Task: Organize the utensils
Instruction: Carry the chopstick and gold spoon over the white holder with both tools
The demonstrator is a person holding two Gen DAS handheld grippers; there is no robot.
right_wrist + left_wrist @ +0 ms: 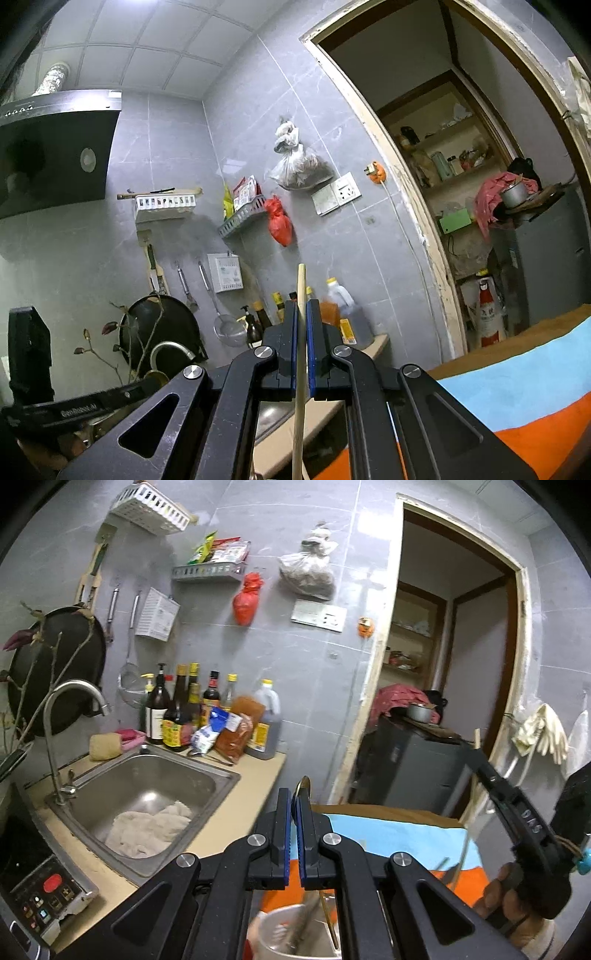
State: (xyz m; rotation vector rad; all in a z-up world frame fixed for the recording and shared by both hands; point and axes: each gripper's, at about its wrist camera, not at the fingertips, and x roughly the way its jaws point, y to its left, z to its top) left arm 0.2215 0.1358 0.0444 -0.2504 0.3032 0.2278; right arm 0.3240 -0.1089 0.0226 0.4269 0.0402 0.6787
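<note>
Steel sink (155, 775) with cloth (147, 827) seen left on desk (236, 805). One spoon (302, 794) pinched by left hand-held gripper (294, 812); one wooden chopstick (301, 332) pinched by right hand-held gripper (303, 328). Metal cup (295, 938) below.

One sink (147, 775), one tap (66, 709), two hanging bags (306, 572), two wall baskets (147, 506)

Wrist views, apparently near, sharing tiled wall (280, 635)

Dim cool indoor light, fisheye-bent edges, dark corners, slight blur
</note>
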